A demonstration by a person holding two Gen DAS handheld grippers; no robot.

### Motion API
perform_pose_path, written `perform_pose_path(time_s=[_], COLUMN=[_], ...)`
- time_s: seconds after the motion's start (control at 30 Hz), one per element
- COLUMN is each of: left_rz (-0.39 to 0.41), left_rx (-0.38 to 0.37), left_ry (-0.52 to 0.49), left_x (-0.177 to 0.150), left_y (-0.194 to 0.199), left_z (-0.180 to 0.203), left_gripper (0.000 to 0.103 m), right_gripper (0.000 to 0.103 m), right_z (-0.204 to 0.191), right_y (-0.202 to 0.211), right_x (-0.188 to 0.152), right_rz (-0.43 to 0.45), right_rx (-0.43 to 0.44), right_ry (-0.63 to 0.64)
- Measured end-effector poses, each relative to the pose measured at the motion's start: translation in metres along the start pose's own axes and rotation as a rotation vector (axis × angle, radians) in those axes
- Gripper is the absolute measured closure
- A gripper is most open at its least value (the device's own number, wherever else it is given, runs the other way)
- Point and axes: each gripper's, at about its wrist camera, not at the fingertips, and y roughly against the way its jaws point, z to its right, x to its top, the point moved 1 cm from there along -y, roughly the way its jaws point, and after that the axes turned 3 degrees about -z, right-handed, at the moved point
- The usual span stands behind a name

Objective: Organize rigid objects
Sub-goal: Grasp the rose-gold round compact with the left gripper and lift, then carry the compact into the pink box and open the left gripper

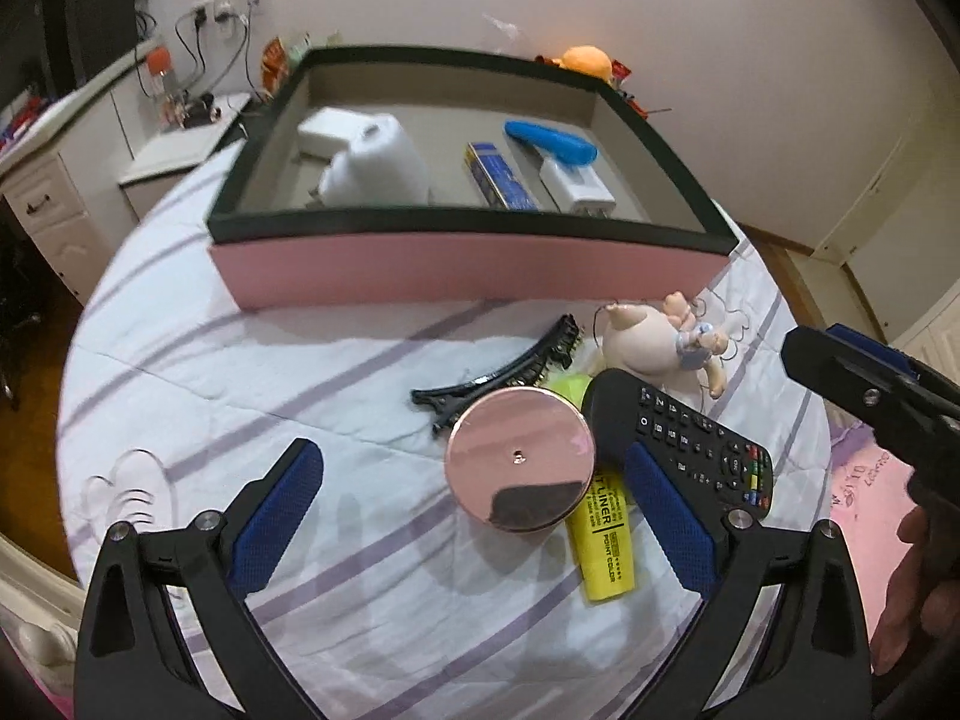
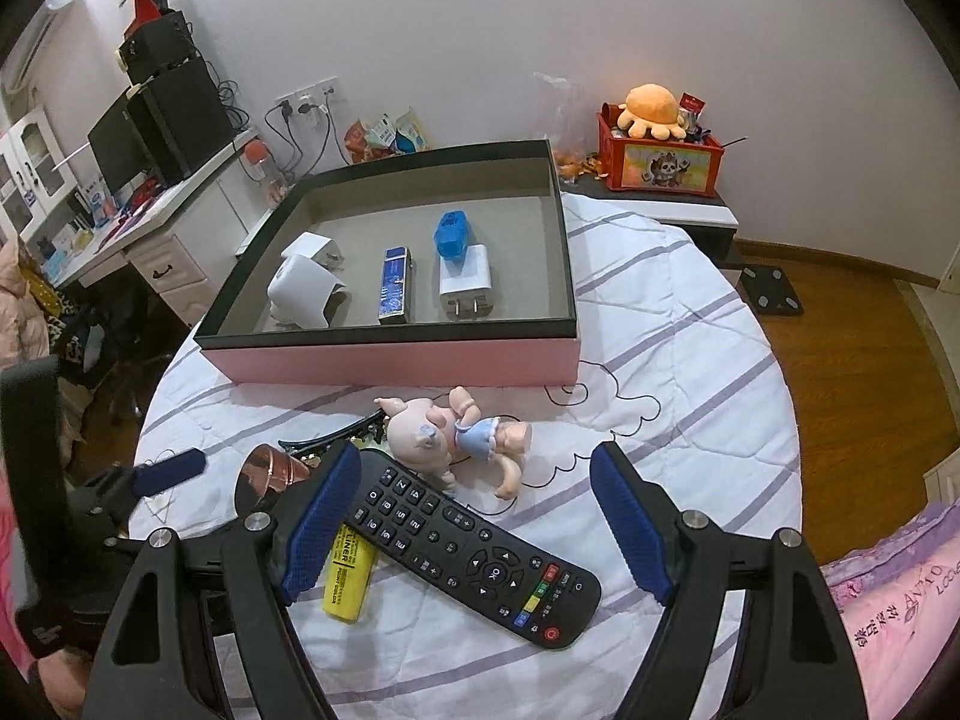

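A pink box (image 1: 468,267) (image 2: 390,360) with a dark rim sits on the striped bed cover and holds a white roll (image 2: 303,294), a blue-and-silver pack (image 2: 396,285), a white charger (image 2: 465,282) and a blue item (image 2: 453,234). In front lie a black remote (image 1: 690,438) (image 2: 468,546), a round rose-gold mirror (image 1: 521,468) (image 2: 267,471), a yellow highlighter (image 1: 606,540) (image 2: 351,576), a black hair clip (image 1: 498,375) and a pig doll (image 1: 654,342) (image 2: 456,435). My left gripper (image 1: 474,516) is open around the mirror. My right gripper (image 2: 474,525) is open over the remote.
A white desk (image 2: 168,228) with speakers, cables and drawers stands at the left. A red crate (image 2: 663,159) with an orange plush sits on a low stand behind the bed. Wooden floor (image 2: 840,330) lies to the right. A purple printed blanket (image 2: 900,612) is at the lower right.
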Motion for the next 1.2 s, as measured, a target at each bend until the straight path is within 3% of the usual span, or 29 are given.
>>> perform_pose_path(time_s=[0.2,0.27,0.43,0.67,1.0,1.2], left_rz=[-0.069,-0.073,-0.062,-0.008,0.094,0.089], left_rx=[-0.078,-0.085,-0.082,-0.018,0.057,0.08], left_ry=[0.026,0.014,-0.003,-0.043,-0.061,-0.053], left_x=[-0.003,-0.002,-0.001,0.014,0.094,0.141], left_y=[-0.02,-0.02,-0.018,0.01,0.044,0.016], left_z=[0.0,0.001,0.001,-0.004,-0.009,-0.011], left_gripper=[0.037,0.055,0.055,0.055,0.055,0.055], right_gripper=[0.023,0.023,0.023,0.023,0.023,0.023], right_z=[0.006,0.008,0.007,0.005,-0.017,-0.013], right_y=[-0.001,-0.003,-0.008,-0.012,-0.019,-0.035], right_x=[0.0,0.001,0.002,0.006,0.056,0.094], right_rz=[-0.003,-0.005,-0.017,-0.018,0.029,0.048], right_rx=[-0.005,-0.006,0.0,0.011,0.036,0.012], right_ry=[-0.015,-0.018,-0.016,-0.013,0.026,0.02])
